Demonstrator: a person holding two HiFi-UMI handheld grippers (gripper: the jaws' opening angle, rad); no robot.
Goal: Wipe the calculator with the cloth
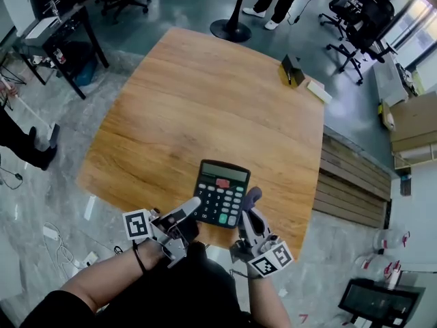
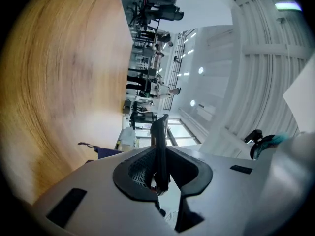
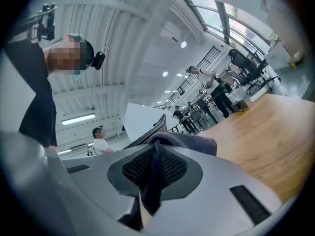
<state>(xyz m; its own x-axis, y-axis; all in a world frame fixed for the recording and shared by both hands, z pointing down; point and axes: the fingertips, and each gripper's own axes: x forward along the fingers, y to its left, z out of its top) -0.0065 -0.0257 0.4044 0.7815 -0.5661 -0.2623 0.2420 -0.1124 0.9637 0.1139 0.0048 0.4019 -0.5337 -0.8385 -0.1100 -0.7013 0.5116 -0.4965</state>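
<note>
Head view: left gripper (image 1: 193,208) on calculator (image 1: 222,190)

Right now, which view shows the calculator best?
The head view: the calculator shows its face, display and keys. The left gripper view sees it only edge-on, a dark slab between the jaws; the right gripper view catches a dark sliver behind the cloth.

The black rectangular plastic calculator (image 1: 222,191), with a grey display, pale keys and one red and one green key, sat clamped edge-on by its lower left corner in the left gripper (image 1: 192,209). The dark grey-purple fabric cloth (image 1: 253,197) was pinched in the right gripper (image 1: 250,216), bunching past its tips against the calculator's right edge.
</note>
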